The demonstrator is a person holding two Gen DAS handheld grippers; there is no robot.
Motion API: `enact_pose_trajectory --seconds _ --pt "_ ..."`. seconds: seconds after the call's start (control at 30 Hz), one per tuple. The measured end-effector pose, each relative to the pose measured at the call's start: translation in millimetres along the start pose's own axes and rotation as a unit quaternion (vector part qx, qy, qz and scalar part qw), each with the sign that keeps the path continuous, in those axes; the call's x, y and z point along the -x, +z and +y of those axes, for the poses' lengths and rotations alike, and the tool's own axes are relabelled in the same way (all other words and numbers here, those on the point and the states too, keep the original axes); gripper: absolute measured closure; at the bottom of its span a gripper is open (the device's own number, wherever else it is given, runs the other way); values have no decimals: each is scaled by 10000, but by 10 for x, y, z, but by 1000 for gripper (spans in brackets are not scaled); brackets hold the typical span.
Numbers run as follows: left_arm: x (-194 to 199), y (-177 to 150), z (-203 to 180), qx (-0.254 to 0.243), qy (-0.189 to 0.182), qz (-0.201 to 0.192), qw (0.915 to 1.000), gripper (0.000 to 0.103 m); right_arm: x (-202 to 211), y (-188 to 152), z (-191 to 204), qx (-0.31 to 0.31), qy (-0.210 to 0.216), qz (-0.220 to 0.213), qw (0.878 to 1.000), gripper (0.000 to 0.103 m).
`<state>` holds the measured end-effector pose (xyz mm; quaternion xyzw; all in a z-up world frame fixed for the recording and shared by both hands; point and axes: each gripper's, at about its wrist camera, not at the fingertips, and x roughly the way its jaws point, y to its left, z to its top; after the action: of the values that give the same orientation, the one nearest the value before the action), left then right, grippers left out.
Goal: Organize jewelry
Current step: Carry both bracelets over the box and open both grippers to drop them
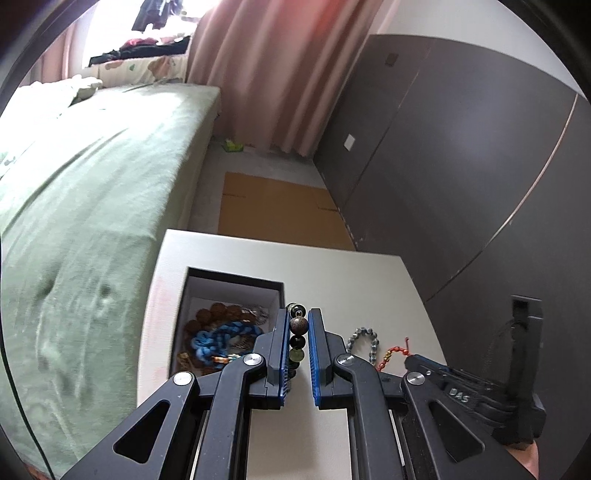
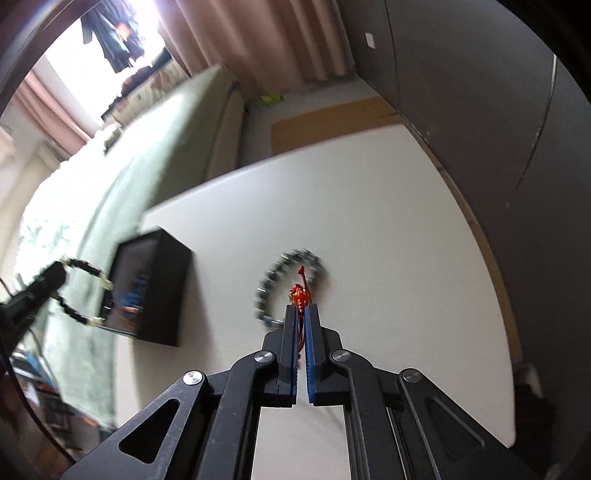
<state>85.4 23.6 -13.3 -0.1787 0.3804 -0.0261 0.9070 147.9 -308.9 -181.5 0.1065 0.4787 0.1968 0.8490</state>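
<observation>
- Daylight pours in from the window (image 1: pixel 122 33) on my upper left, totally blown out.
- Right wrist view is smeared; the black box (image 2: pixel 155 288) looks blurry.
- Fisheye bends everything, with dark corners.

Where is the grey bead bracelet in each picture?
Left wrist view: the grey bead bracelet lies on the white table, lower middle, just right of the left gripper.
Right wrist view: it lies in the middle of the picture, blurred, just beyond the right gripper, which grips the red bracelet.
Shared landmark: the black box on the table, to the left of the bracelet in both views.
</observation>
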Motion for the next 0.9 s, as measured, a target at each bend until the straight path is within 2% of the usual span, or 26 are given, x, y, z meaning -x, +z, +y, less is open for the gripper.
enact_pose_trajectory --seconds 0.17,0.27,0.53,0.73,0.9 --pt "74 27 131 130 52 -61 9999 93 171 3 180 -1 516 -332 9981 98" --pt "107 41 206 185 81 -88 9998 93 140 65 290 9 756 -425 9962 98" --pt "202 109 391 389 95 -195 9990 93 165 170 725 18 1547 -812 9846 98" --pt "191 170 506 582 62 -215 9981 93 33 247 1027 23 1833 -1021 9777 98" --pt "152 237 572 643 41 -206 9977 93 -158 281 1194 18 1998 -884 9759 98"
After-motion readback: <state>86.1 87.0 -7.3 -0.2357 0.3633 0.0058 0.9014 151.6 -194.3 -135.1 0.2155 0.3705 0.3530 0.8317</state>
